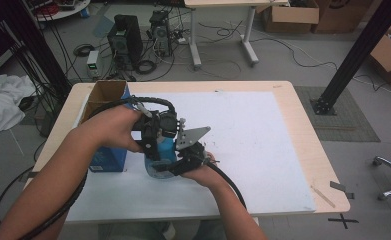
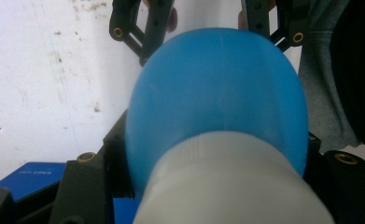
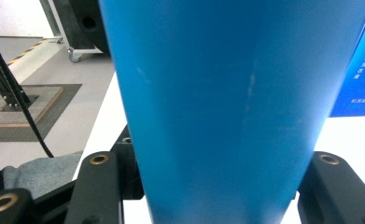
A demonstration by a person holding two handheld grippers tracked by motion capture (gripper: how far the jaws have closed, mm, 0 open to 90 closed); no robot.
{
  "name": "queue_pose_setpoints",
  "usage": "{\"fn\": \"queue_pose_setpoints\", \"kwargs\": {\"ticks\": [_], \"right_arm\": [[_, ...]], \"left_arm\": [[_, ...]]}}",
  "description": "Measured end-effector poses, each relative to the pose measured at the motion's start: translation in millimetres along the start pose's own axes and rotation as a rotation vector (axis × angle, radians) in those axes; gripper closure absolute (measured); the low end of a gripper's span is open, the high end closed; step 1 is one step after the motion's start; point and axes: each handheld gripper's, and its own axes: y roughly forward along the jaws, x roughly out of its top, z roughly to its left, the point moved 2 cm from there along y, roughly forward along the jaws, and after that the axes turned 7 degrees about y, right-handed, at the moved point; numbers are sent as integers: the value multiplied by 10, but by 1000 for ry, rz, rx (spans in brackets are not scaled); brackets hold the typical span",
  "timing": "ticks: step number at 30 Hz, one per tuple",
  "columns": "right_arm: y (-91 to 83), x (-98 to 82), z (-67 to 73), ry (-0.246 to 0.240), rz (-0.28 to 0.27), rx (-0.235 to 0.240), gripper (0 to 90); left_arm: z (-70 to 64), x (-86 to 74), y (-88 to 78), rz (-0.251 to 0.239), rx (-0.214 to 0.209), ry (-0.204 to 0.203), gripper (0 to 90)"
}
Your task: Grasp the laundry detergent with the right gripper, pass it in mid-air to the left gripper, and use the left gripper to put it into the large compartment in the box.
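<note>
A blue bottle point(image 1: 161, 152) with a white cap point(image 2: 231, 186) stands on the white mat point(image 1: 263, 150) that covers most of the table point(image 1: 303, 115), toward the mat's left side and nearer its front edge than its back. Both grippers meet on it. The left gripper point(image 1: 155, 137) comes in from the left and over the top; in the left gripper view its two black jaws sit tight against either side of the bottle just below the cap, so it is clamped on the bottle's upper part. The right gripper point(image 1: 183, 162) reaches in from the front right, its grey three-cornered plate tilted above it; in the right gripper view the blue body point(image 3: 236, 107) runs between its jaws, which press against both flanks, so it grips the bottle lower down. Just left of the bottle, at the mat's left edge, stands an open cardboard box point(image 1: 105, 100) with blue sides. The far gripper's black linkages point(image 2: 143, 28) show beyond the bottle in the left gripper view. Black cables trail back along both forearms toward the table's front edge.
</note>
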Motion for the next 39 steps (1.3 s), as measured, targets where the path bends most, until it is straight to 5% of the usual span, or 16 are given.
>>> {"fn": "queue_pose_setpoints", "kwargs": {"ticks": [8,18,39], "right_arm": [[-38,16,-5,-9,-11,-25,415],[-200,38,0,5,7,-36,287],[-840,356,-55,-8,231,-112,5]], "left_arm": [[19,44,-43,15,4,-11,386],[57,86,-86,24,-14,-17,386],[235,-71,-307,30,-53,-119,385]]}}
